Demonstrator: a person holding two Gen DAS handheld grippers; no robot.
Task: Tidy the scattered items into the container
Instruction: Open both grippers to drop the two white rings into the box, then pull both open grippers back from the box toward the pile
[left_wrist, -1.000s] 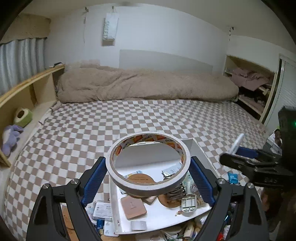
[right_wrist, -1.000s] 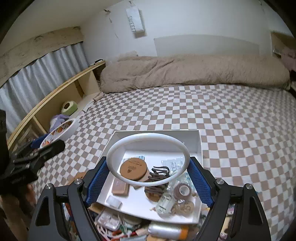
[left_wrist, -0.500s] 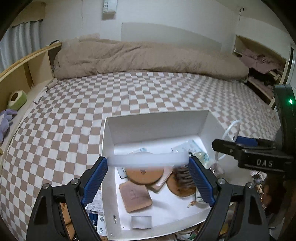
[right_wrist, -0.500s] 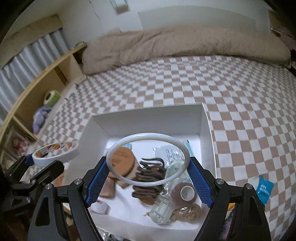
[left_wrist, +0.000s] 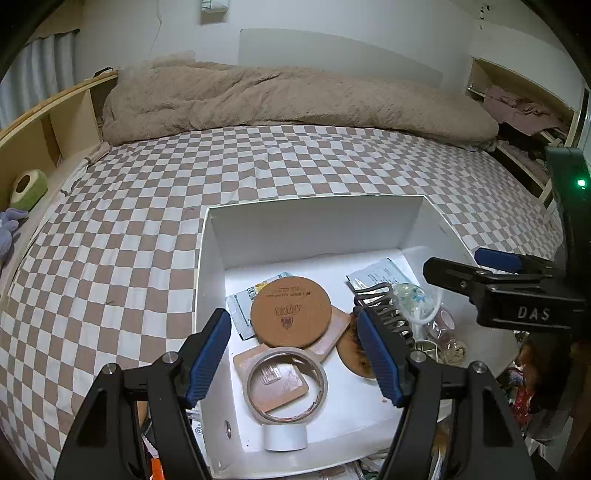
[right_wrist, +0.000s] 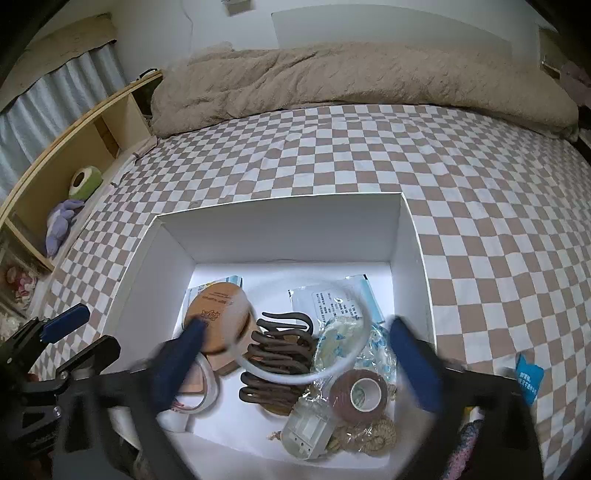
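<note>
We looked down over a bed with a brown-and-white checked cover (left_wrist: 155, 206) and a rumpled beige duvet (left_wrist: 288, 99) along its far side. On the cover sat the white box (left_wrist: 314, 225), open at the top and already holding a good many of the scattered items.

Inside it we saw a round cork coaster (left_wrist: 290, 312), a dark wire spring clip (right_wrist: 275, 360), a brown tape roll (right_wrist: 360, 395) and a printed sachet (right_wrist: 332, 301) near the far wall.

The left gripper (left_wrist: 293, 354) hung over the near left part of the box. Its jaws had just been closing, yet they stood apart with nothing pinched between them. The wide tape ring (left_wrist: 286, 384) lay flat on the box floor below them, resting over a tan square pad (left_wrist: 275, 384) and clear of both pads.

The right gripper (right_wrist: 295, 363) hovered over the middle of the box, blurred, and its jaws had just been opening to a wide spread. The thin white ring (right_wrist: 295, 373) lay tilted on the clip and a crinkled clear packet (right_wrist: 340, 343), between the fingers but touching neither, so we judged it let go.
</note>
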